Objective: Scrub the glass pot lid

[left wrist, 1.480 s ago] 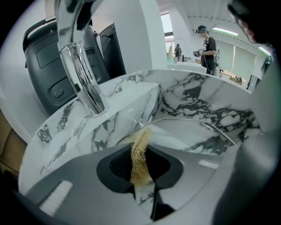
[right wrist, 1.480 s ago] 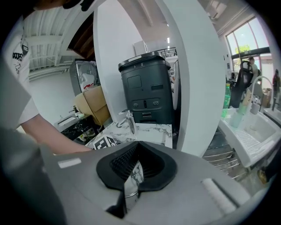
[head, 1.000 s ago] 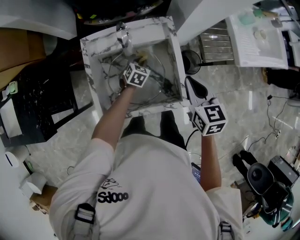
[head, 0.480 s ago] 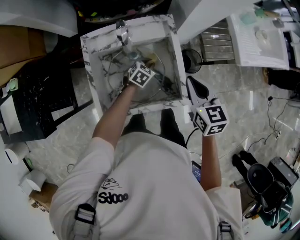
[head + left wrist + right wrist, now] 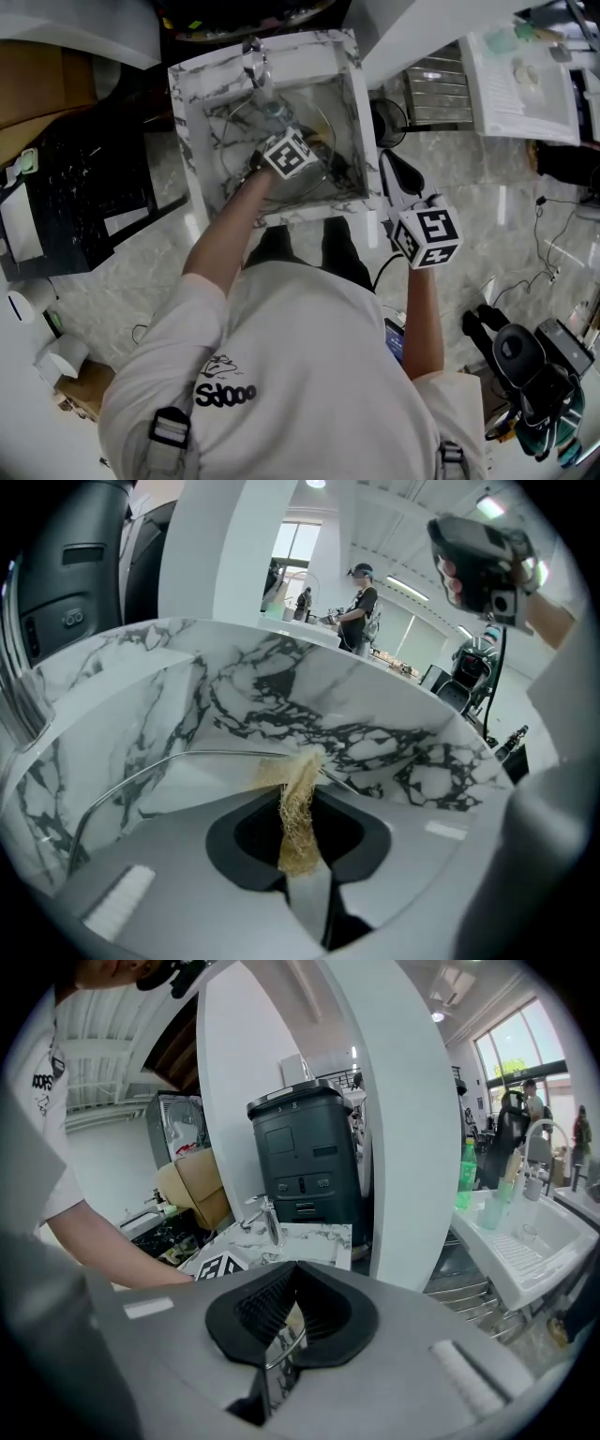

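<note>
— In the marble sink [image 5: 187,131], what does your left view add?
— Your left tongs [image 5: 305,864] clamp a tan fibre scrubber [image 5: 300,803], its tip touching the glass pot lid [image 5: 178,785] at the metal rim. The head view shows only the cube [image 5: 289,155] there.
— The right?
— Your right tongs [image 5: 281,1354] pinch the lid's rim at the sink's right edge. The faucet [image 5: 255,61] stands at the back edge, and the basin walls sit near the lid.

Glossy marble sink [image 5: 185,122]; coarse fibrous scrubber [image 5: 298,810]; glass lid [image 5: 178,785]
</note>
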Action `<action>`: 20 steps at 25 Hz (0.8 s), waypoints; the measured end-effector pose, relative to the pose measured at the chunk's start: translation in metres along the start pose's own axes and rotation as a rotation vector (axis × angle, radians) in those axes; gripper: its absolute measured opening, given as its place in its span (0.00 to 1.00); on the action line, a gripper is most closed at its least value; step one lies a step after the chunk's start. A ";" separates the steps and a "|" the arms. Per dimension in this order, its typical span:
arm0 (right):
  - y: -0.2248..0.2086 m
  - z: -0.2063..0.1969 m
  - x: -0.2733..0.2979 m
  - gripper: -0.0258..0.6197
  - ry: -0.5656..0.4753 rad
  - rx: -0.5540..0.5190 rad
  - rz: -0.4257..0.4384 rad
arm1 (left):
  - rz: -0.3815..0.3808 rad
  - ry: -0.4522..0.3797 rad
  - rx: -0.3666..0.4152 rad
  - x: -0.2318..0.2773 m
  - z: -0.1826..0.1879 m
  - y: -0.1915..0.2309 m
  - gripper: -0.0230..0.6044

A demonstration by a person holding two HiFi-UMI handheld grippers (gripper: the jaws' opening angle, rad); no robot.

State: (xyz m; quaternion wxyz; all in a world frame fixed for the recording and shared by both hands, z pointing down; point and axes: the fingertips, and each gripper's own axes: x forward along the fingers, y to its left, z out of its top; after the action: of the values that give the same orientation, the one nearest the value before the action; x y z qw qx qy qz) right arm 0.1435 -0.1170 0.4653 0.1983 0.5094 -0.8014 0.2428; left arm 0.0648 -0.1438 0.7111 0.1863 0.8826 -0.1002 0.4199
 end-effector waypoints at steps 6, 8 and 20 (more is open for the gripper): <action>0.005 0.003 0.006 0.04 0.006 -0.017 0.013 | -0.116 0.015 0.056 -0.001 -0.009 -0.030 0.13; 0.007 0.003 0.007 0.04 0.010 -0.023 0.018 | -0.149 0.014 0.057 -0.004 -0.012 -0.036 0.13; 0.016 -0.002 0.014 0.04 0.026 -0.046 0.053 | -0.381 0.101 0.156 -0.027 -0.056 -0.087 0.13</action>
State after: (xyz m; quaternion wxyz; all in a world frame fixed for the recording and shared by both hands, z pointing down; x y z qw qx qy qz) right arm 0.1229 -0.1204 0.4719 0.2138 0.4799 -0.8175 0.2360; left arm 0.0379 -0.0407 0.7013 0.1982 0.8752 0.1110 0.4272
